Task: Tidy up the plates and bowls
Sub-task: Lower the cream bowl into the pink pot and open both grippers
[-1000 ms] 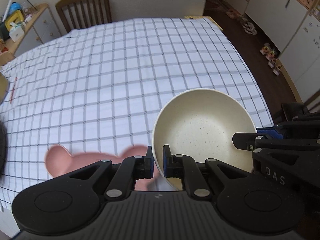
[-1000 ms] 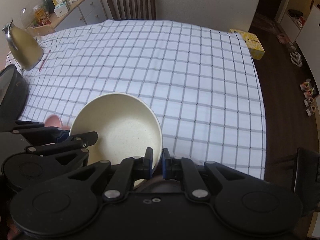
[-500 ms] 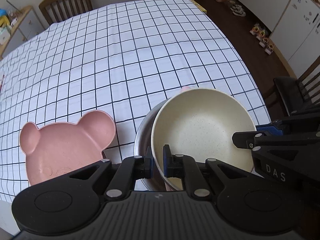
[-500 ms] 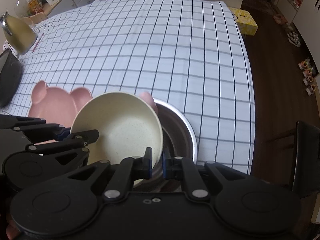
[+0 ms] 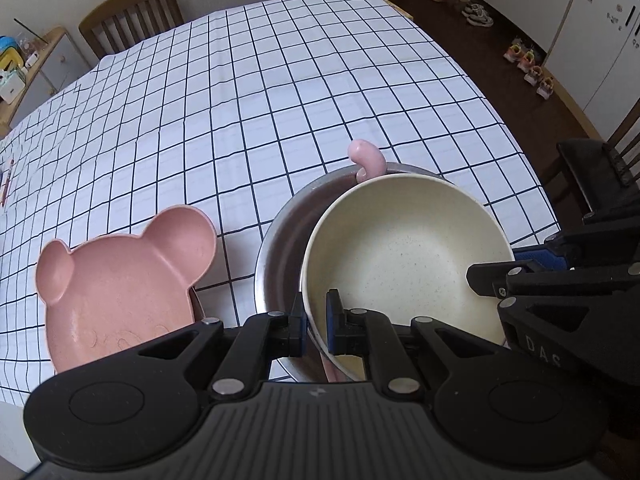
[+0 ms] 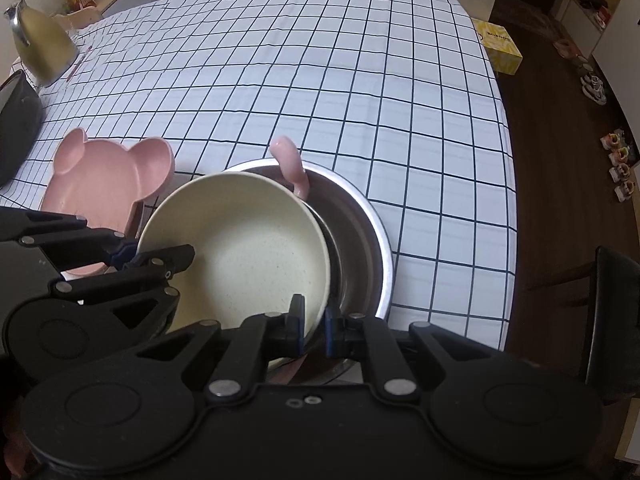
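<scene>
We see a cream speckled bowl (image 5: 404, 256), matte and round, held over a shiny steel bowl (image 5: 280, 256) on the checked tablecloth (image 5: 280, 80). Our left gripper (image 5: 316, 326) is clamped on its near rim, and our right gripper (image 6: 314, 328) pinches the opposite rim (each shows in the other's view). A pink, ear-like piece (image 5: 366, 158) pokes up behind the cream bowl, perhaps part of a dish nested in the steel one. Just left sits a pink bear-shaped plate (image 5: 120, 288). A wooden chair (image 5: 132, 18) stands beyond the table, and a yellow box (image 6: 498, 46) is off its far corner.
</scene>
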`<state>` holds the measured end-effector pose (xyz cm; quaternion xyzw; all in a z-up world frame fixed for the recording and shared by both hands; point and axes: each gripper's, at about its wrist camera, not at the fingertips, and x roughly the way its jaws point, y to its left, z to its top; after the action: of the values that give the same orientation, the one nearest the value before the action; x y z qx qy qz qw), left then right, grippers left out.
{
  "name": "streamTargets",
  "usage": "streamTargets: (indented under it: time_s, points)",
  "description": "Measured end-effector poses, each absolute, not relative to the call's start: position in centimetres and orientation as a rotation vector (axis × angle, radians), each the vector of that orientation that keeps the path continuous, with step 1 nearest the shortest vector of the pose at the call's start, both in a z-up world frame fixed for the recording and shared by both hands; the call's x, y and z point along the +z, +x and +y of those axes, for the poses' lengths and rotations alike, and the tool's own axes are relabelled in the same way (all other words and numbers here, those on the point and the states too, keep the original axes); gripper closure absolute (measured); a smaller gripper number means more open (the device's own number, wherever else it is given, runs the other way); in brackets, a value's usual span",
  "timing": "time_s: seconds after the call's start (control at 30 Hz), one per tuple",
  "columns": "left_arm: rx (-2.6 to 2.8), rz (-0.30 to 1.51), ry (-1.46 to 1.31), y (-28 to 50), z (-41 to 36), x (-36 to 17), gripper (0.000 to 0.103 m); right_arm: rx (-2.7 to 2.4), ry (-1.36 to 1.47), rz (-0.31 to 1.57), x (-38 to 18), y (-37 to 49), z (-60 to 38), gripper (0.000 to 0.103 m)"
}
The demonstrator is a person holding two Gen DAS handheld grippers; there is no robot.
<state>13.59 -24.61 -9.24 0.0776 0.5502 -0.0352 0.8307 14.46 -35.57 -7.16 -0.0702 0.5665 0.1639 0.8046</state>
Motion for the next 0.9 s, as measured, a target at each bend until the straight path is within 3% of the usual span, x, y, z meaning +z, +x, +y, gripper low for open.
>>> streamTargets:
  time_s: [0.5,0.9]
  points:
    - [-0.066,1.135,0.162,13.6,-24.1,-9.6,0.095,0.352,-0.128,1.216,-7.9,14.6,-35.3,0.092]
    - [-0.081,1.148,0.1,13.7,-23.1,-10.2,0.095,0.356,-0.11,1.208,-7.7,14.7,-35.3,0.082]
